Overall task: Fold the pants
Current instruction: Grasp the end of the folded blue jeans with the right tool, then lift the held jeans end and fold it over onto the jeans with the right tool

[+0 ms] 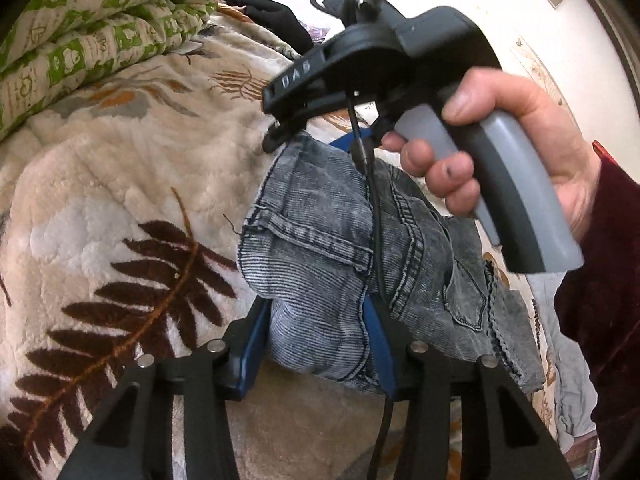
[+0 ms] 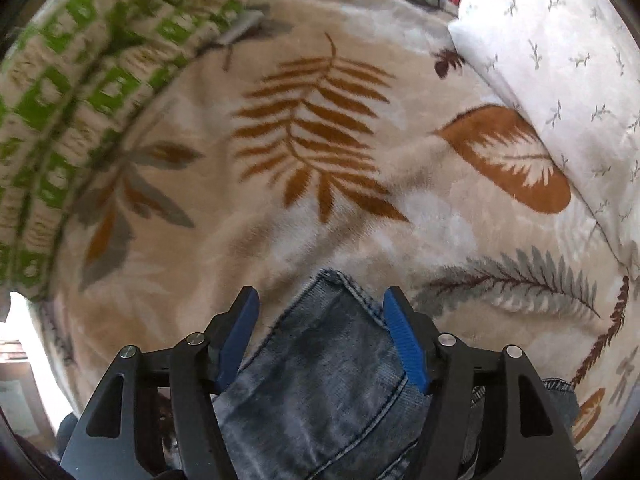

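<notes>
Grey washed jeans (image 1: 332,240) hang bunched between both grippers above a fleece leaf-print blanket (image 1: 120,184). My left gripper (image 1: 316,320) has its blue pads closed around a thick bunch of the jeans. My right gripper (image 1: 280,128), held by a hand, pinches the jeans' upper edge with its black fingers nearly together. In the right wrist view the jeans (image 2: 320,380) fill the gap between the right gripper's (image 2: 320,300) blue pads, the hem corner poking out past the tips over the blanket (image 2: 304,220).
A folded green-and-cream quilt (image 1: 80,40) lies at the far left, also in the right wrist view (image 2: 72,92). A white pillow with a sprig print (image 2: 560,80) lies at the right. Dark clothing (image 1: 272,16) lies at the back. A black cable hangs from the right gripper.
</notes>
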A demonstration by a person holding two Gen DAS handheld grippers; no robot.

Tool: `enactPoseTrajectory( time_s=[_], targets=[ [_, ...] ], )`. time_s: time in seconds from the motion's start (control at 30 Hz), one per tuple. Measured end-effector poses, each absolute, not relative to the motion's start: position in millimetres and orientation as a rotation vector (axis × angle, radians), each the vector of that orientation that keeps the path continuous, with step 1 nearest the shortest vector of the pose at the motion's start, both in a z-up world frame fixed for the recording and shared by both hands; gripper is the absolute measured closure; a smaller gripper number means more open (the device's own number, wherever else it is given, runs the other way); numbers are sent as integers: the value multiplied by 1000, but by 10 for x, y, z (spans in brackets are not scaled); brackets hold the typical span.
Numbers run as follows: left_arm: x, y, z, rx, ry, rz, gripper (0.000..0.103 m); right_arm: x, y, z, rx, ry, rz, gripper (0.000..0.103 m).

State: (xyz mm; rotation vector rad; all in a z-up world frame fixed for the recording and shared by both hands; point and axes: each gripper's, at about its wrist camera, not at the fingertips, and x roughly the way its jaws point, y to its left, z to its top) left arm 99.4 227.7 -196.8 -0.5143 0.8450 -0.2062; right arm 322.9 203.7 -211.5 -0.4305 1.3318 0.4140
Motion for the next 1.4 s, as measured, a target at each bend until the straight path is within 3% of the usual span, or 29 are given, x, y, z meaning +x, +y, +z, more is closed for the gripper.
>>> enactPoseTrajectory(
  time_s=[0.2, 0.33, 0.73, 1.0, 1.4],
  targets=[
    [1008, 2291, -1982, -533, 834, -232, 62, 3171, 1988, -2126, -470, 1300, 399, 79],
    [997, 2272, -1942, -526, 810, -251, 64, 3083, 1866, -1907, -431, 1252, 409, 89],
    [766, 2001, -1536, -429, 639, -407, 70, 2572, 1096, -1049, -243, 1058, 417, 93],
    [451, 1147, -1140, -193, 537, -561, 71, 2088, -85, -553, 13, 869, 397, 94],
    [505, -304, -1105, -21, 608, -767, 73, 1761, -2152, -710, 382, 746, 278, 93]
  ],
)
